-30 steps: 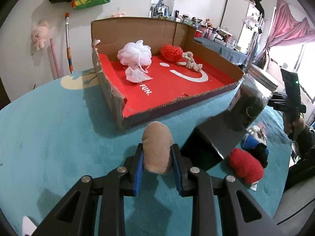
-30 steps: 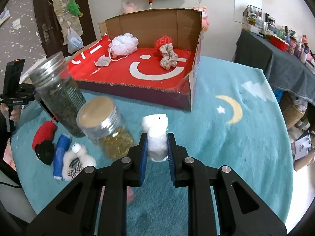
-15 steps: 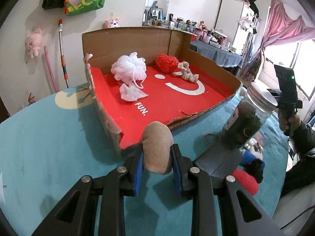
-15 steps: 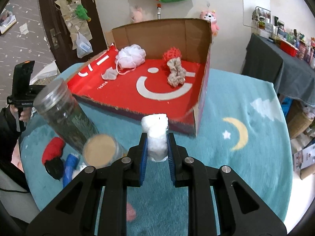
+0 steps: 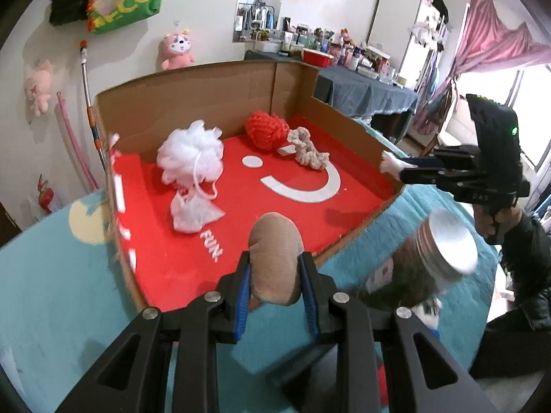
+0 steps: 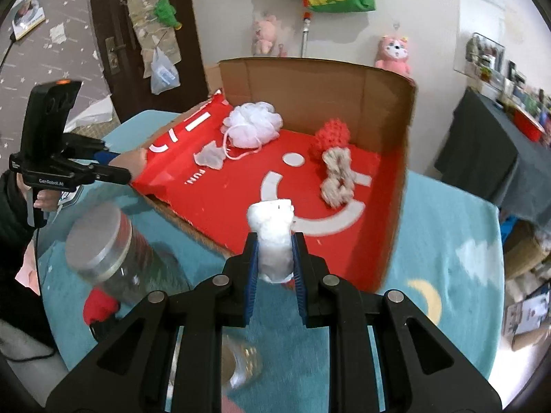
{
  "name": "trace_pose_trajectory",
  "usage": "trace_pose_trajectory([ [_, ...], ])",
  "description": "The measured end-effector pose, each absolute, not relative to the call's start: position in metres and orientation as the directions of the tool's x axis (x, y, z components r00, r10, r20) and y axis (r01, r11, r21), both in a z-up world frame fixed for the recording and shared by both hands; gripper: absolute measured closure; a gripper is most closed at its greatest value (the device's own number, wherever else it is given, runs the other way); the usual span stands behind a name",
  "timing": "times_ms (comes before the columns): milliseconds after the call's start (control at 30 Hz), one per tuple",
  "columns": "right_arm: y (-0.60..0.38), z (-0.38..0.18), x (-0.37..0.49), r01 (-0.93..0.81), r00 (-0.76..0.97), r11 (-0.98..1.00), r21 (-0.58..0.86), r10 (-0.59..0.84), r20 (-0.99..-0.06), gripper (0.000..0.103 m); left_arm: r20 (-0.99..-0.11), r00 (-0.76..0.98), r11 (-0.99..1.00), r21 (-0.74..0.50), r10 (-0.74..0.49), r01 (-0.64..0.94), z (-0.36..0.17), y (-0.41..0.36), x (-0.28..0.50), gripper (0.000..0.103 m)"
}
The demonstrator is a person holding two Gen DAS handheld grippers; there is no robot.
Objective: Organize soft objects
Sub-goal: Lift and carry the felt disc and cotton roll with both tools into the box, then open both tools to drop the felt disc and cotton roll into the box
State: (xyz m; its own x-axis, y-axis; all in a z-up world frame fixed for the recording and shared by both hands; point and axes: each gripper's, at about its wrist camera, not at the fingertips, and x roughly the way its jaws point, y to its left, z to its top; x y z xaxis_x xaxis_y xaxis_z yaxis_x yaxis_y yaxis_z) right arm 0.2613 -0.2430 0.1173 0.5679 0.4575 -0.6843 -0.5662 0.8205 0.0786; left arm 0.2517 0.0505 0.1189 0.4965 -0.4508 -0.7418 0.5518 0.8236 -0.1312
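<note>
My left gripper is shut on a tan plush piece and hangs over the near edge of the open cardboard box with its red floor. In the right wrist view, my right gripper is shut on a white fluffy piece above the box's front edge. Inside the box lie a white mesh pouf, a red knitted ball, a beige scrunchie and a small white crumpled piece. Each gripper shows in the other's view: right, left.
A lidded glass jar stands on the teal rug by the box, with a red soft item beside it and a second jar under my right gripper. The box's tall back walls rise behind. A dark-clothed table stands at the right.
Both grippers have risen and moved forward, from over the rug and jars to above the box's front edge. Each keeps its hold on its soft piece.
</note>
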Motion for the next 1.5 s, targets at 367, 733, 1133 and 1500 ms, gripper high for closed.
trace_pose_trajectory([
  [367, -0.185, 0.112, 0.343, -0.584, 0.5, 0.811, 0.029, 0.388, -0.774, 0.085, -0.833, 0.421, 0.838, -0.088, -0.359, 0.539, 0.115, -0.004, 0.328, 0.072],
  [733, -0.16, 0.075, 0.424, -0.517, 0.365, 0.851, 0.091, 0.316, -0.876, 0.085, -0.894, 0.36, 0.87, -0.062, -0.266, 0.489, 0.073, -0.027, 0.398, 0.07],
  [1133, -0.158, 0.057, 0.444, -0.485, 0.332, 0.87, 0.082, 0.27, -0.904, 0.085, -0.9, 0.372, 0.877, -0.025, -0.229, 0.48, 0.058, -0.025, 0.405, 0.067],
  [1500, -0.156, 0.05, 0.453, -0.478, 0.319, 0.873, 0.092, 0.27, -0.908, 0.084, -0.895, 0.384, 0.883, -0.021, -0.226, 0.469, 0.055, -0.024, 0.409, 0.057],
])
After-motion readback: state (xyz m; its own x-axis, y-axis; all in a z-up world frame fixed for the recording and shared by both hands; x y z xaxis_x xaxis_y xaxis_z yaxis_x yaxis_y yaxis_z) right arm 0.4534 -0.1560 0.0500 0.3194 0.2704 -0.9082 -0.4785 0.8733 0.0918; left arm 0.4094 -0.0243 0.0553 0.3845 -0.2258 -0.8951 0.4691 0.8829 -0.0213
